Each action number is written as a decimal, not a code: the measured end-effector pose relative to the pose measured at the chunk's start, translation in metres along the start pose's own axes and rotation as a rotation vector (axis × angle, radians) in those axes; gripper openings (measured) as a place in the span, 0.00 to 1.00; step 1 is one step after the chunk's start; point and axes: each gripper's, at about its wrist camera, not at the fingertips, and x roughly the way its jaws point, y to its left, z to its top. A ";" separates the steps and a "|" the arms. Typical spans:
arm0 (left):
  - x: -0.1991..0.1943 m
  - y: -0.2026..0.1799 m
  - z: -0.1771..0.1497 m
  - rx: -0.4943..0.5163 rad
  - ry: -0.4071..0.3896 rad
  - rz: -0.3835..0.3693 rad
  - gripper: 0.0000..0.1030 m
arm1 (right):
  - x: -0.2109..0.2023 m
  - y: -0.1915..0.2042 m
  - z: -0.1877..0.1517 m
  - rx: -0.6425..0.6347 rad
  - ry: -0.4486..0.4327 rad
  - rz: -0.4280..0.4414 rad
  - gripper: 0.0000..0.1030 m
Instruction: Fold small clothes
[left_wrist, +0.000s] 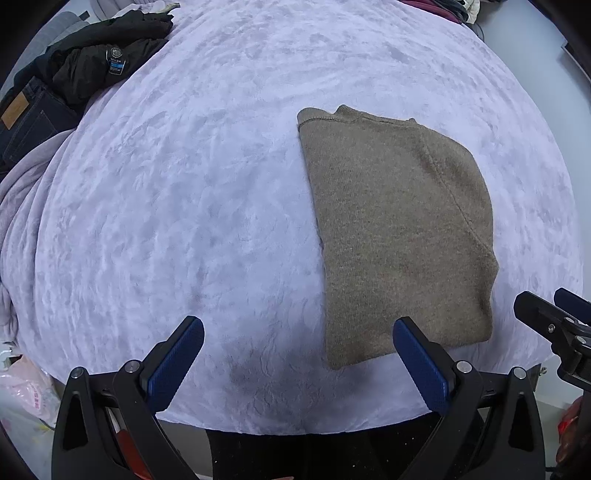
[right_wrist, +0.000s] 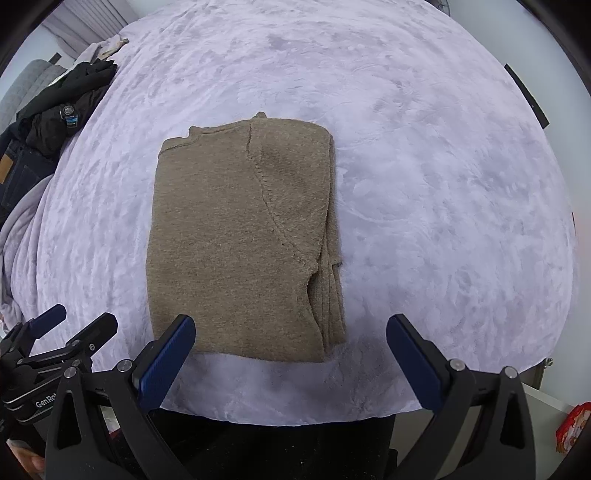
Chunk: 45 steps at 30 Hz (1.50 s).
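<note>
Folded tan knit sweater (right_wrist: 243, 240) lies flat on the lavender fleece blanket (right_wrist: 424, 184). Left gripper (left_wrist: 297, 350) and right gripper (right_wrist: 291, 345) are both spread, empty, at sweater's 6 o'clock edge. Black jacket (left_wrist: 99, 59) at 10 o'clock.

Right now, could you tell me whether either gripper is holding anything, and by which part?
Nothing is held. The left gripper and the right gripper both stand open above the near edge of the bed, apart from the folded brown sweater.

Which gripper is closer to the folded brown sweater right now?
Right. The right gripper hangs open over the brown sweater's near edge; the left gripper, also open, sits off its left side, with only one finger at the corner.
</note>
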 end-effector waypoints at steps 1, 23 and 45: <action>0.000 0.000 0.000 0.001 -0.001 0.001 1.00 | 0.000 0.000 0.000 0.000 0.000 0.000 1.00; 0.000 -0.001 -0.001 0.005 0.004 0.001 1.00 | -0.001 0.002 0.001 -0.003 0.001 -0.004 1.00; 0.000 -0.001 -0.004 0.007 0.001 0.018 1.00 | 0.000 0.002 -0.001 -0.002 0.000 -0.003 1.00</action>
